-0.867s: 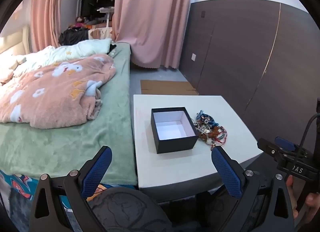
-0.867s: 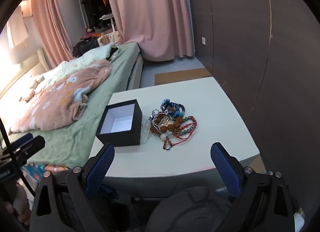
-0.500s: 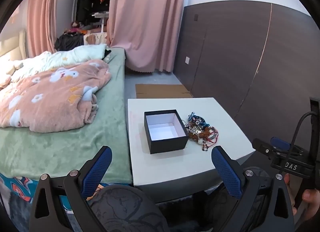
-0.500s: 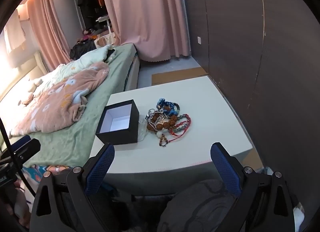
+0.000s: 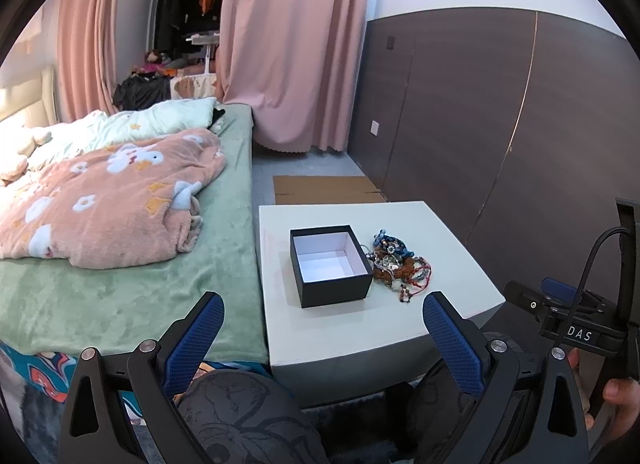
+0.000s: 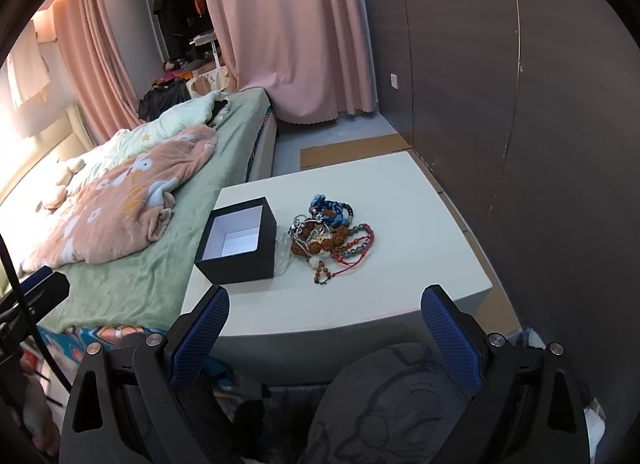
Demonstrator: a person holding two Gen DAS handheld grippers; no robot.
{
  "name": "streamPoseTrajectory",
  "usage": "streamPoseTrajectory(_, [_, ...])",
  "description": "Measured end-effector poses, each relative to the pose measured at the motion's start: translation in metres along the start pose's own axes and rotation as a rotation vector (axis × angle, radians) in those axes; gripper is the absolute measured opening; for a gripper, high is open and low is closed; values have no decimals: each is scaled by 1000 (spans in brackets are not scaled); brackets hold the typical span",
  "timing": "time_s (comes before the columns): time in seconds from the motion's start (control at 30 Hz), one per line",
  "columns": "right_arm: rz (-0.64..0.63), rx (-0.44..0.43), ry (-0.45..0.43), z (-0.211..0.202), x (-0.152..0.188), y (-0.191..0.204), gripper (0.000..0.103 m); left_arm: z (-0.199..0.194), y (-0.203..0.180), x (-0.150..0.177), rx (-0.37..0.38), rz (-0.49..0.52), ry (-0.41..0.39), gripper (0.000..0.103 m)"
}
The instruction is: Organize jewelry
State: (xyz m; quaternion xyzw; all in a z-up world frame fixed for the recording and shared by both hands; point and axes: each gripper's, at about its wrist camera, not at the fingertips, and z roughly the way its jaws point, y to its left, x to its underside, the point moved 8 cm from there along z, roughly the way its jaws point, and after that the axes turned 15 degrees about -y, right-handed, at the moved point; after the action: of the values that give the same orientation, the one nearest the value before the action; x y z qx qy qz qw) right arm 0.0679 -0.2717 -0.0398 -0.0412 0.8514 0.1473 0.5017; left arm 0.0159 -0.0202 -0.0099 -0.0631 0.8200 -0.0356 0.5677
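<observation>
An open black box with a white inside (image 5: 330, 264) (image 6: 239, 245) stands on a white table (image 5: 360, 328) (image 6: 400, 288). It is empty. A tangled pile of bead bracelets and chains (image 5: 398, 264) (image 6: 330, 236) lies on the table just right of the box. My left gripper (image 5: 322, 334) is open and empty, held back from the table's near edge. My right gripper (image 6: 324, 328) is open and empty too, also short of the near edge. The right gripper also shows at the right edge of the left wrist view (image 5: 568, 316).
A bed with a green sheet (image 5: 140, 288) and a pink flowered blanket (image 5: 108, 200) borders the table on the left. A dark panelled wall (image 6: 520, 104) runs along the right. Flat cardboard (image 5: 324, 188) lies on the floor beyond the table. My knees are below both grippers.
Both grippers have pulled back and up from the table, so box and jewelry look smaller and farther. Nothing on the table has moved.
</observation>
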Motion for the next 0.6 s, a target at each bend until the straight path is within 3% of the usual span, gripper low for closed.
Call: streamPoseTrajectory(0.6, [-25,3,-6,-13,-6,13,97,-19,4,-8,-2,-5,-10,100])
